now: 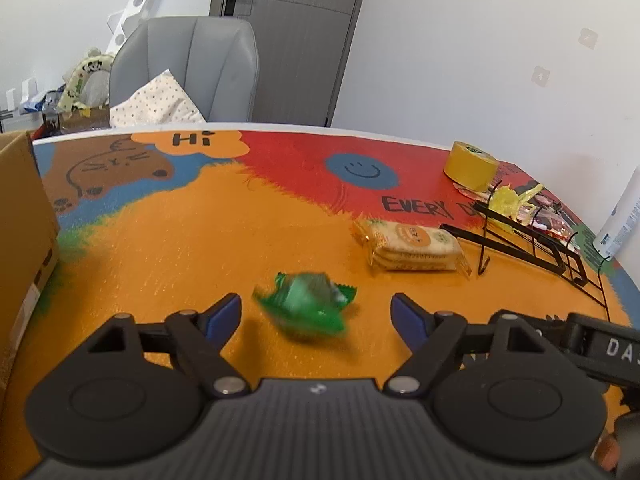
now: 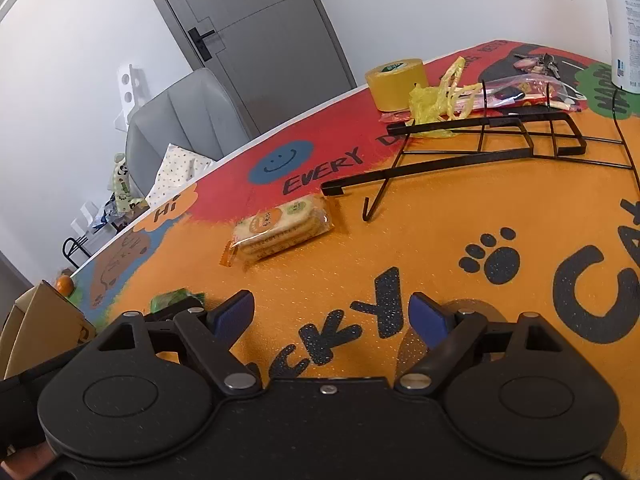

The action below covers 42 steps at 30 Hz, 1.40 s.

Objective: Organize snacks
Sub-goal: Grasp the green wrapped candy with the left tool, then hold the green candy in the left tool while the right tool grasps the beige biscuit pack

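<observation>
A green-wrapped snack [image 1: 306,306] shows blurred between the fingers of my left gripper [image 1: 316,308], low over the orange table mat [image 1: 180,248]. The blue pads stand well apart from the wrapper on both sides, so the gripper is open. The same green snack [image 2: 174,300] peeks out at the left in the right wrist view. A clear pack of round crackers [image 1: 408,246] lies flat further back and to the right, also seen as the cracker pack [image 2: 280,228]. My right gripper [image 2: 332,312] hangs open over the mat's black lettering with nothing between its fingers.
A black wire rack [image 2: 500,136] lies tipped at the right, with a yellow plastic bag [image 2: 432,100], a yellow tape roll [image 2: 396,80] and a white bottle [image 2: 622,20] behind it. A cardboard box [image 1: 20,220] stands at the left edge. A grey chair [image 1: 188,68] sits beyond the table.
</observation>
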{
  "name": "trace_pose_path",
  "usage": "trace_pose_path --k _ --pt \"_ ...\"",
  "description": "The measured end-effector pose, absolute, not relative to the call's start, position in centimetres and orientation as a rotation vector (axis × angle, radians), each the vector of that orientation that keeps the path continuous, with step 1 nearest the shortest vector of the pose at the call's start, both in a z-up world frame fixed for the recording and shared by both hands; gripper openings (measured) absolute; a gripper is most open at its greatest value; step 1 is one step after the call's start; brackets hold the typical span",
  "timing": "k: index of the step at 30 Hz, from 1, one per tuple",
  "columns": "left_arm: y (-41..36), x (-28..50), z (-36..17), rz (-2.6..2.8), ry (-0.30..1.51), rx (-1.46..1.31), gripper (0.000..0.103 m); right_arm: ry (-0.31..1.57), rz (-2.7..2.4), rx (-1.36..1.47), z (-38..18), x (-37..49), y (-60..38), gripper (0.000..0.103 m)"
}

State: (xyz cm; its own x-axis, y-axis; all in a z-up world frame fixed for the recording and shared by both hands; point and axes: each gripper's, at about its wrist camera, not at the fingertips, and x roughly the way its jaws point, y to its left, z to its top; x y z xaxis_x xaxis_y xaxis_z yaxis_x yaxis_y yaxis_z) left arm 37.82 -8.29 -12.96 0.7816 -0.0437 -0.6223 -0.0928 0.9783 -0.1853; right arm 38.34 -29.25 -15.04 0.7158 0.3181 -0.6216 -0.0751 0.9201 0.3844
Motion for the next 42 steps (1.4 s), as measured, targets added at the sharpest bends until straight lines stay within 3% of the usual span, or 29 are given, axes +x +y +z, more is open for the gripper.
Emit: trace_pose_path --k 5,9,11,15,18,22,42 --pt "-8.3 38.5 -13.4 0.042 0.684 -0.192 0.075 0.744 0.219 0.347 -15.1 38.3 -29.5 0.086" --pt "-7.8 38.5 -14.0 0.041 0.703 -0.189 0.051 0.746 0.222 0.347 -15.2 38.3 -29.4 0.086" --pt "-7.5 38.5 -14.1 0.041 0.692 -0.191 0.050 0.748 0.225 0.343 -15.3 38.4 -29.2 0.086" --pt "-7.1 38.2 -13.9 0.022 0.685 -0.198 0.036 0.754 0.233 0.338 -15.6 38.7 -28.8 0.086" --pt "-6.6 37.9 -13.8 0.017 0.683 -0.209 0.031 0.754 0.237 0.339 -15.6 38.9 -28.6 0.084" --pt "-5.7 37.2 -13.4 0.027 0.667 -0.217 0.030 0.747 0.248 0.330 -15.5 39.4 -28.1 0.080" --pt "-2.0 35.5 -11.5 0.111 0.626 -0.235 0.030 0.653 0.310 0.231 -14.6 45.7 -26.5 0.080"
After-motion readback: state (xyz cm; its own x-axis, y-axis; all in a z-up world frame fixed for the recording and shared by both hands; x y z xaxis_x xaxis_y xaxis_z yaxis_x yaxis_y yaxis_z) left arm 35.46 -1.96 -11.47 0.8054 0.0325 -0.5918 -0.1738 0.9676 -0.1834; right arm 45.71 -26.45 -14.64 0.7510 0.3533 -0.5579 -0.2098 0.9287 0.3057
